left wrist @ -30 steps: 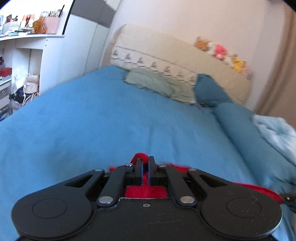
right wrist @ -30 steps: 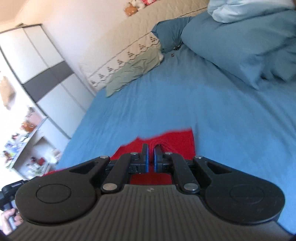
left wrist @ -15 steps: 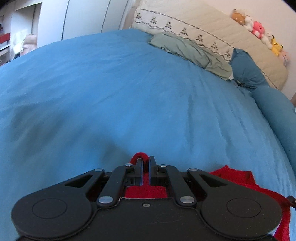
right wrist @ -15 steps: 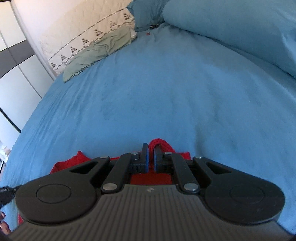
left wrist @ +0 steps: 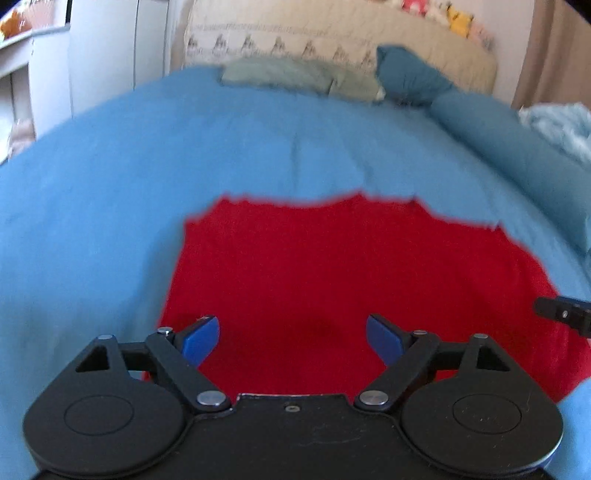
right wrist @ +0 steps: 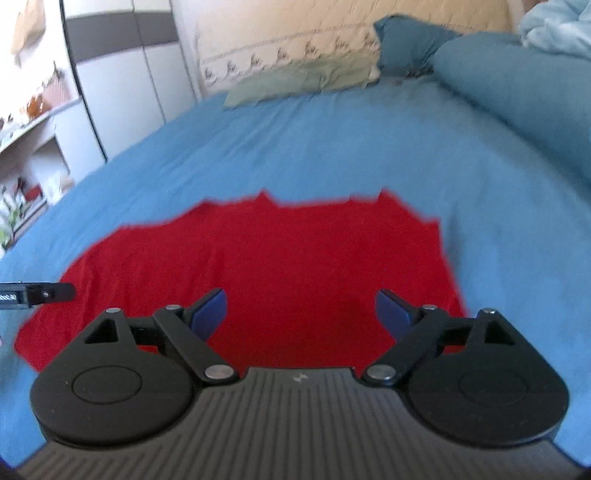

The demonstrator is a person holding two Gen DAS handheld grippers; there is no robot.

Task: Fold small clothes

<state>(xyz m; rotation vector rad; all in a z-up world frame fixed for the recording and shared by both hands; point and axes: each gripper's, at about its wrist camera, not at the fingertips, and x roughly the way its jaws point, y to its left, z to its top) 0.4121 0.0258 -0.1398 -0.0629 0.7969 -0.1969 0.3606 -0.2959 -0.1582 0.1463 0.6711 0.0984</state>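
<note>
A red garment (left wrist: 332,266) lies spread flat on the blue bedsheet (left wrist: 110,177); it also shows in the right wrist view (right wrist: 288,258). My left gripper (left wrist: 291,338) is open and empty, just above the garment's near left part. My right gripper (right wrist: 301,314) is open and empty, above the garment's near right part. The tip of the right gripper shows at the right edge of the left wrist view (left wrist: 561,314). The tip of the left gripper shows at the left edge of the right wrist view (right wrist: 37,293).
A green pillow (left wrist: 295,74) and a dark blue pillow (left wrist: 410,79) lie at the cream headboard (left wrist: 332,33). A rolled blue duvet (right wrist: 517,88) runs along the right side. White wardrobes and shelves (right wrist: 110,74) stand to the left of the bed.
Both grippers were shut on bunched red fabric; now both are open and the garment lies flat on the sheet in front of them. Both views have pulled back.
</note>
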